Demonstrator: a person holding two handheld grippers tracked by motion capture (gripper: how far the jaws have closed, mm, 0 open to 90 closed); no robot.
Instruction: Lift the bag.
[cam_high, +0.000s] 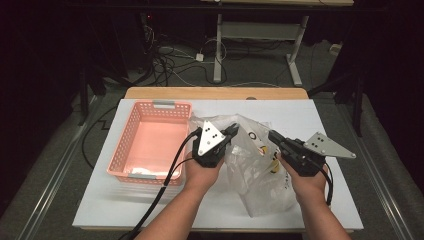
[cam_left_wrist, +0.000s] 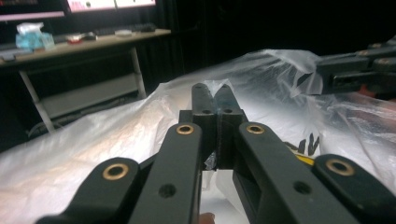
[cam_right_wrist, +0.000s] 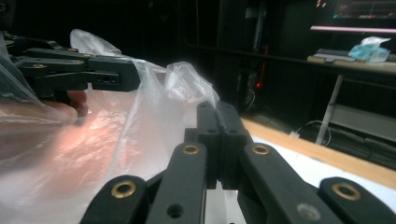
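Note:
A clear plastic bag (cam_high: 257, 170) with black and yellow print lies rumpled on the white table top (cam_high: 150, 210), its upper edge lifted between the two grippers. My left gripper (cam_high: 234, 129) is shut on the bag's left edge, and thin film shows pinched between its jaws (cam_left_wrist: 212, 88). My right gripper (cam_high: 272, 135) is shut on the bag's right edge, where a bunched fold of the bag (cam_right_wrist: 187, 84) rises at its tips (cam_right_wrist: 215, 106). The two grippers face each other a short way apart. The bag (cam_left_wrist: 116, 140) spreads out below both.
A pink slotted basket (cam_high: 122, 145) stands on the table to the left of the bag, with something pale at its near end. The table's wooden far edge (cam_high: 215, 93) lies beyond. Cables and a desk frame (cam_high: 218, 45) are on the floor behind.

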